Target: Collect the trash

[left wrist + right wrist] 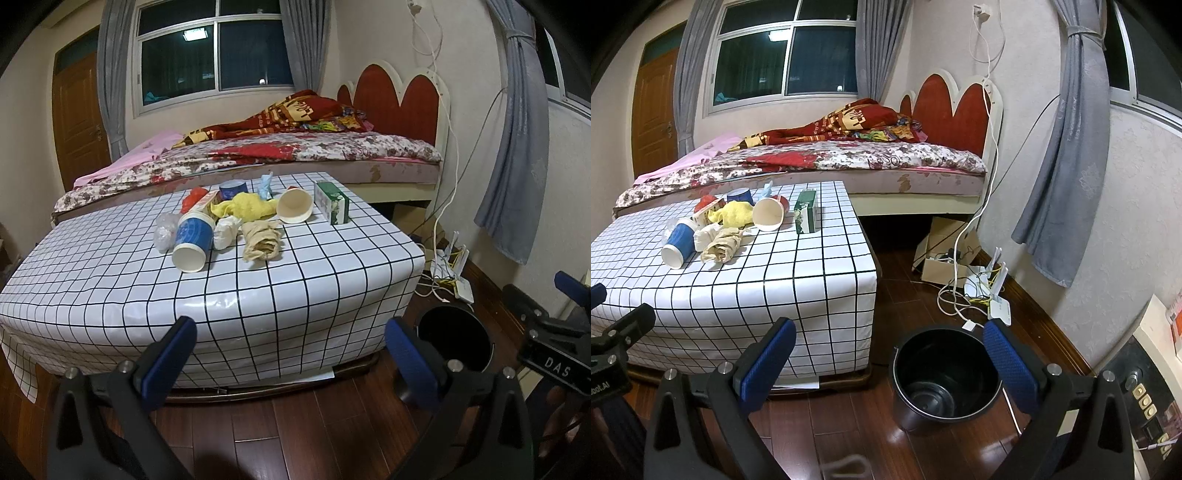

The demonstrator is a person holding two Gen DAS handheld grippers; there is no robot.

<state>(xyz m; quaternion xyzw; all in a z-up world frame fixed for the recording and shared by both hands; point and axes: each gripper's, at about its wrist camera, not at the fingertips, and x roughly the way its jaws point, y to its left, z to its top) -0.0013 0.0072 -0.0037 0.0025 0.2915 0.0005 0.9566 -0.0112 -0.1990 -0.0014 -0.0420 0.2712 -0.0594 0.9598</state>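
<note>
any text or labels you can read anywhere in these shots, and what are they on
"DAS" on the black body of the right tool, seen from the left wrist view.
"bot.AI", start cut off, on the left tool's body.
Print on the green box, blue cup and red blanket: too blurred to read.

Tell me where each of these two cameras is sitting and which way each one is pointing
Left wrist: rides the left gripper, low before the checked table, facing the trash pile and bed; its open blue fingers show, plus the right gripper at right.
Right wrist: rides the right gripper, further right, facing the black bin on the floor and the router; its open fingers show, plus part of the left gripper at left.
Shared: table, blue paper cup, green box, bin, bed.
</note>
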